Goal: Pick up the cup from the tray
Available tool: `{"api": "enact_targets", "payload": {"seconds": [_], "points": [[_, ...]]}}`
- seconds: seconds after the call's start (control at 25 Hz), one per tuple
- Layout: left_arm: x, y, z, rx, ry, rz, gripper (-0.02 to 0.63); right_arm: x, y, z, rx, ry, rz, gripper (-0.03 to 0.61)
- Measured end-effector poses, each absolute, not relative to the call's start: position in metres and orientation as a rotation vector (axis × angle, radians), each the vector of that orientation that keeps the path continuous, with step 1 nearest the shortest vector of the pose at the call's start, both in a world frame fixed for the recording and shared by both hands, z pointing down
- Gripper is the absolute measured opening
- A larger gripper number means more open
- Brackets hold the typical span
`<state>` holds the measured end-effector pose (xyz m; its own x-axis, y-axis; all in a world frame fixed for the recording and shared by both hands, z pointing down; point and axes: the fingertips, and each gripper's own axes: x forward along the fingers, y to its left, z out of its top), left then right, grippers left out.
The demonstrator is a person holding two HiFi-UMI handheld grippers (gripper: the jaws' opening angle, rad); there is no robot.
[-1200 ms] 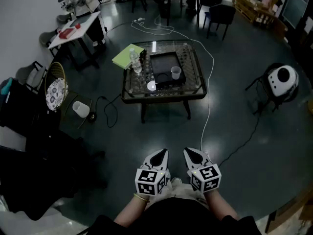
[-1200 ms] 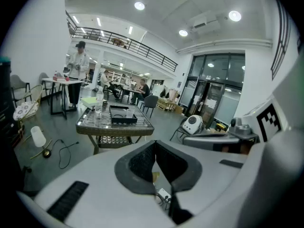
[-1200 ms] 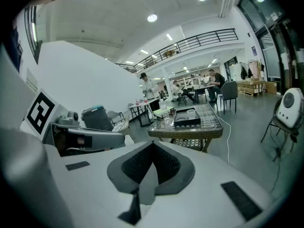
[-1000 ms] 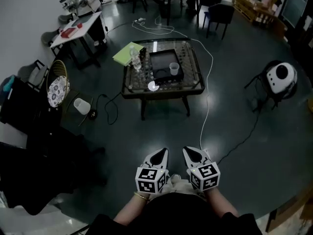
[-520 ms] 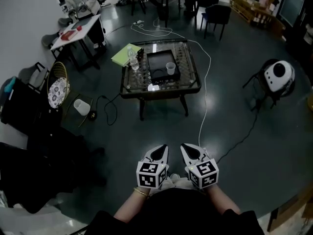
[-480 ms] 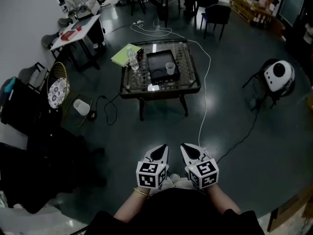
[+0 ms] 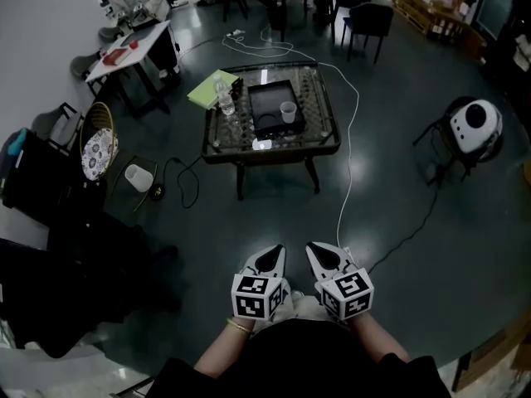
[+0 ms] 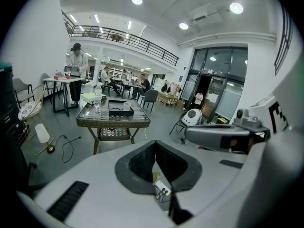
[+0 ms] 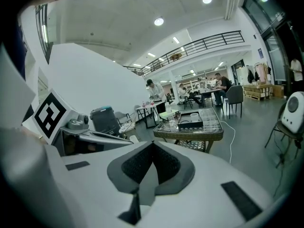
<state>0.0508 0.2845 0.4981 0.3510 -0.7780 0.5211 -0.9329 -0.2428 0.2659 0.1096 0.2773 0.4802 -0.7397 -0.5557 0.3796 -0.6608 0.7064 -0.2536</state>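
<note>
On the tray [image 7: 267,104] far ahead stood the cup [image 7: 288,111], a little higher in the head view than before; the left gripper [image 7: 269,257] and right gripper [image 7: 323,255] stayed closed and empty, side by side

Low glass-topped wicker table [image 7: 319,118] stands out on the dark glossy floor [image 7: 249,222]. On the glass, a black rectangular tray [image 7: 264,104] sits at the middle. A clear plastic bottle [image 7: 223,99] stands upright just left of it. There's a yellow-green sheet [image 7: 207,91] over the far-left corner, and a small white round object [image 7: 262,144] by the front edge.
</note>
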Motion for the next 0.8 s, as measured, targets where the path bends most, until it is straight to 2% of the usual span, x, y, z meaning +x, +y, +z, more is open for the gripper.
{"api": "enact_targets", "payload": {"seconds": [0.8], "points": [[0.018, 0.229, 0.498, 2.092, -1.504, 0.393, 0.012, 0.080, 0.223, 0.487, 0.950, -2.630, 0.546, 0.011]]}}
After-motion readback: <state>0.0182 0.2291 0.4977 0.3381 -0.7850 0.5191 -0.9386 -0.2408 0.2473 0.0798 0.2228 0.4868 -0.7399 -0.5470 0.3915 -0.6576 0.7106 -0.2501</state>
